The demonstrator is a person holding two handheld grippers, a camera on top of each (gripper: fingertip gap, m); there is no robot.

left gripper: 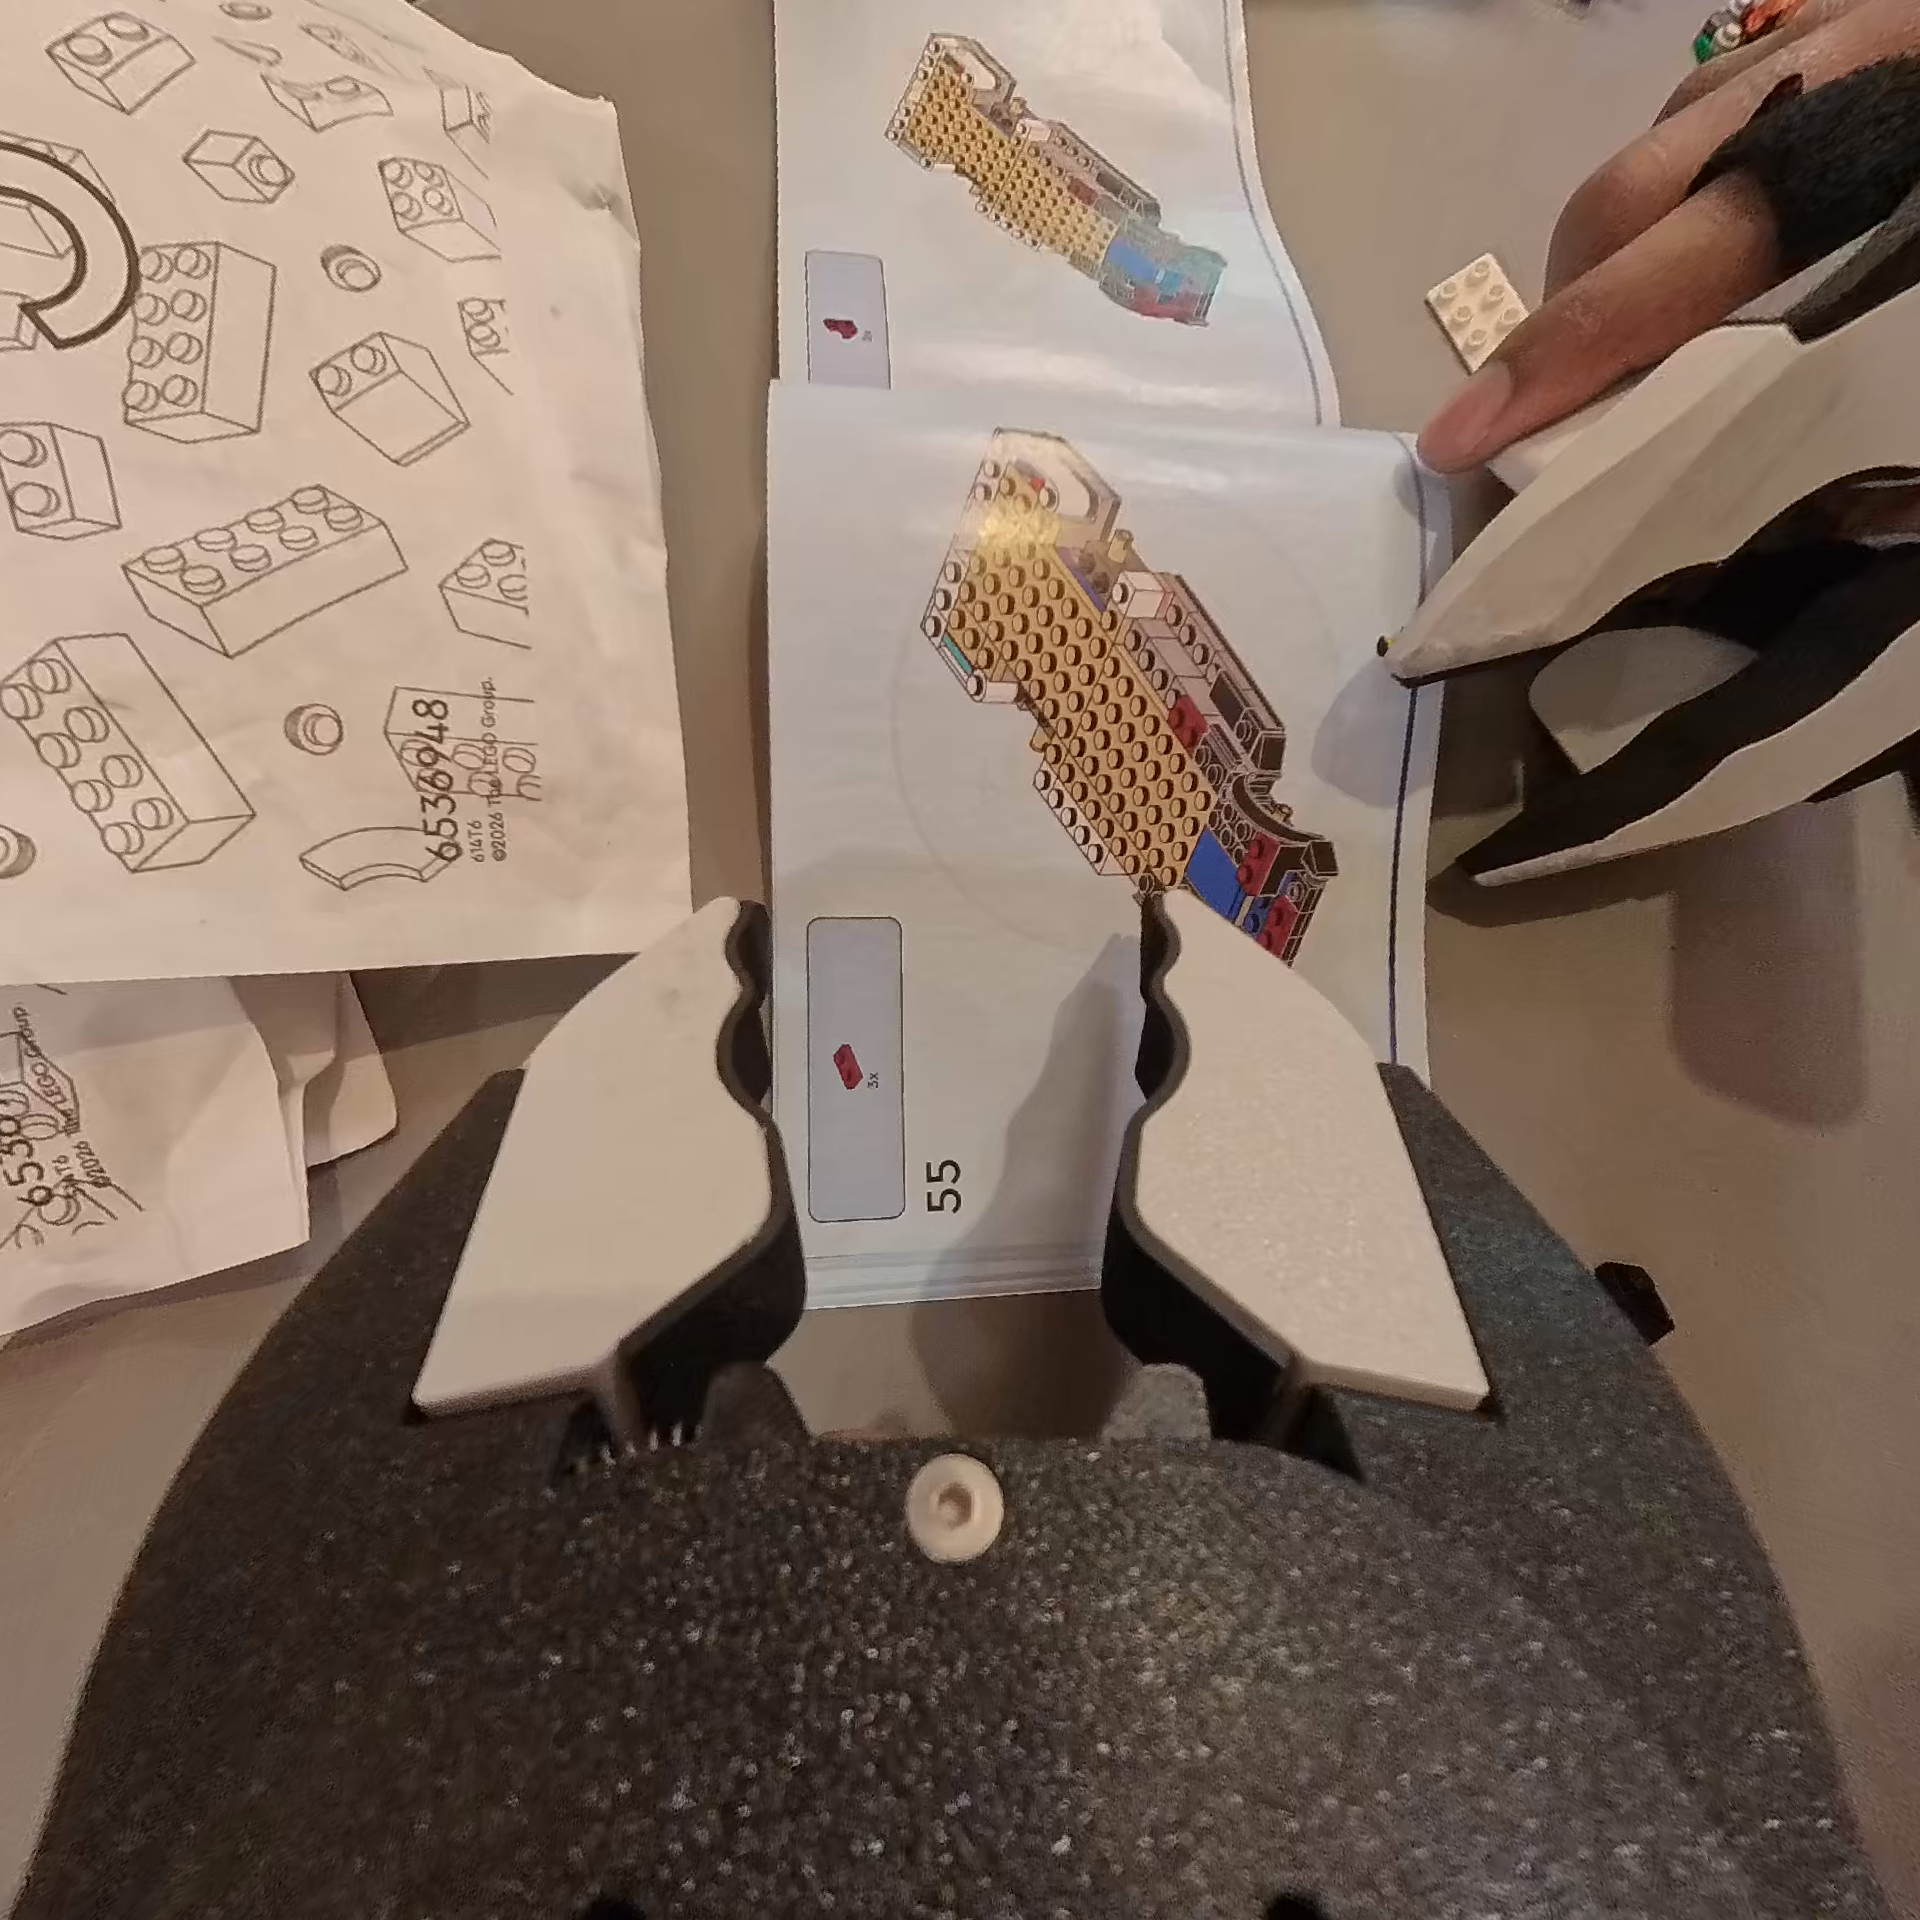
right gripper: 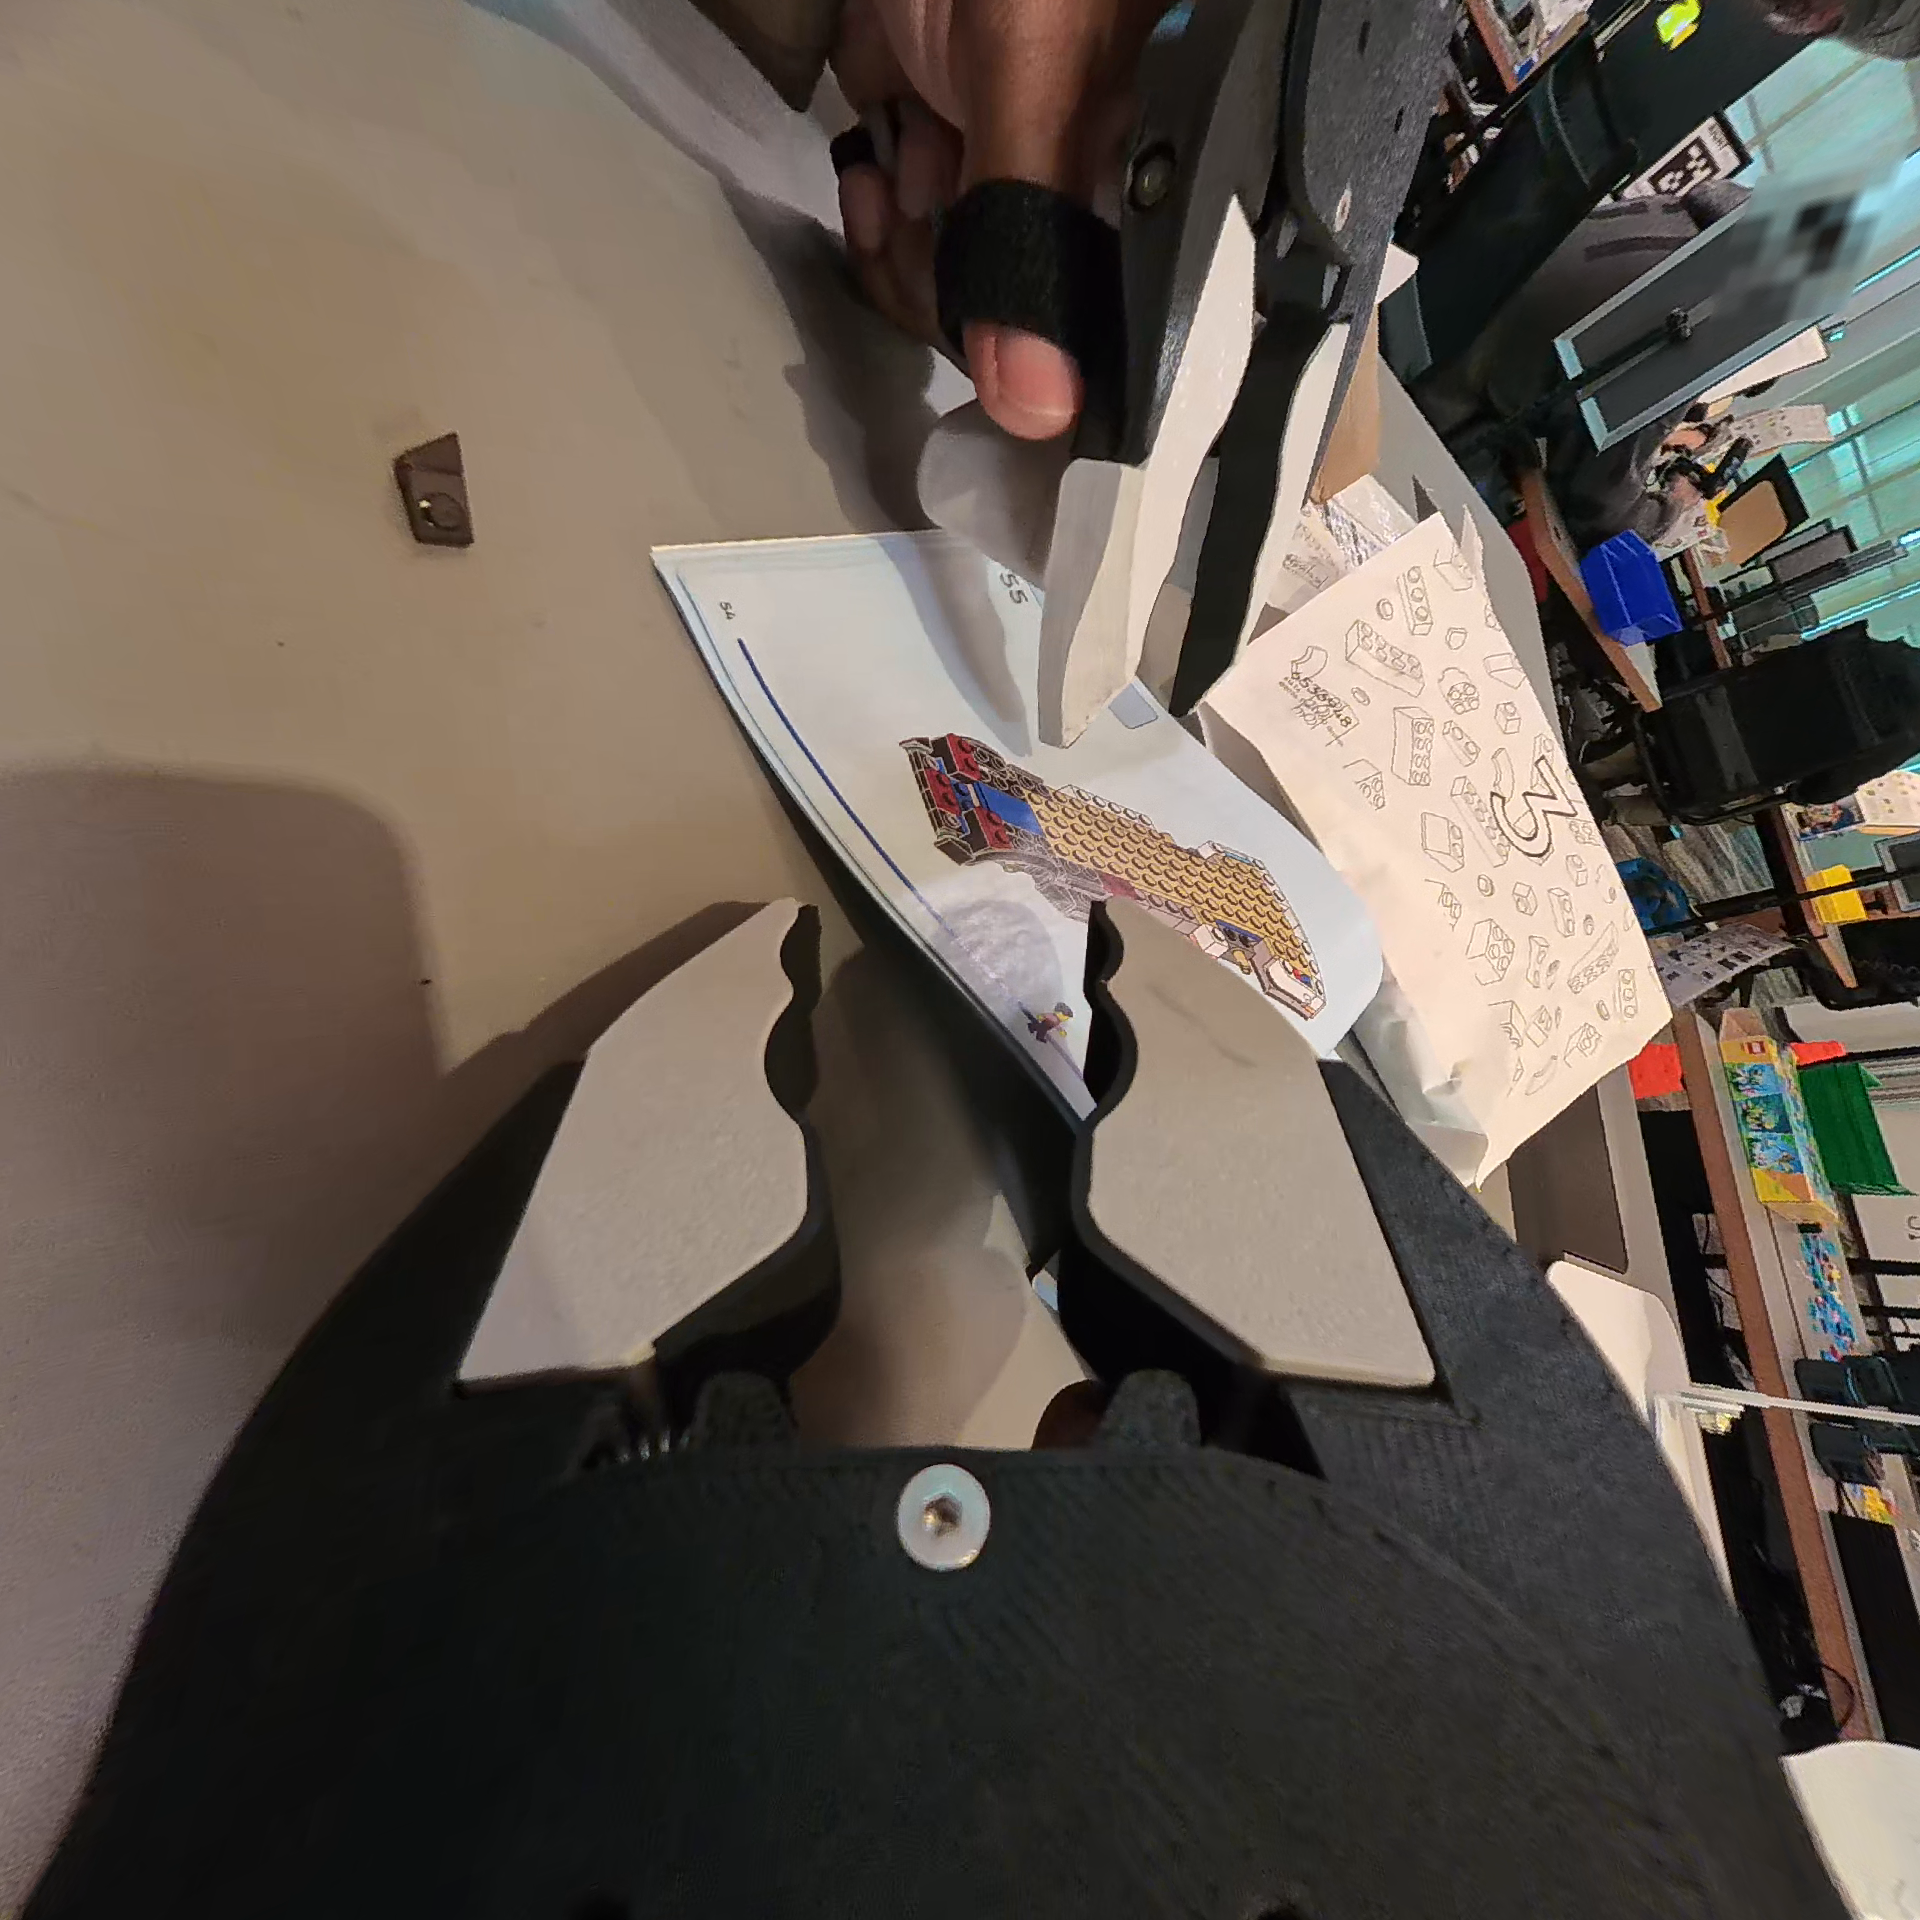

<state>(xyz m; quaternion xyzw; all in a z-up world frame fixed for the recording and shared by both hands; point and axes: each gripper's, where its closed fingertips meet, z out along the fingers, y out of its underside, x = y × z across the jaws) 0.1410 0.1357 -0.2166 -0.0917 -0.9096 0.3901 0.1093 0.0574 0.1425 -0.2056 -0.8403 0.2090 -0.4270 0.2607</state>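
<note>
- Left tongs [left gripper: 956,925] sit closest to my lens, spread wide with nothing pinched; the two fingers hang over the near end of the instruction booklet [left gripper: 1039,831].
- Between those fingers I see only the booklet's open page, with a picture of a tan, blue and red brick model and a small grey parts box.
- Right tongs [right gripper: 951,914] stand partly apart, straddling the booklet's lifted edge [right gripper: 997,997]: one finger is over the bare table, the other over the page. I cannot tell whether either pad touches the paper.
- From the left camera, the right tongs [left gripper: 1397,649] come in from the right side, their tip at the booklet's right edge by the blue line; a hand [left gripper: 1621,301] with a black strap grips them.
- From the right camera, the left tongs [right gripper: 1132,707] point down at the booklet's far end, held by a hand [right gripper: 977,208] with a black finger strap.
- Left of the booklet lies a crumpled white paper bag [left gripper: 312,468] printed with brick outlines.
- A cream brick plate [left gripper: 1475,307] rests on the tan table [left gripper: 1558,1195] beyond the right tongs.
</note>
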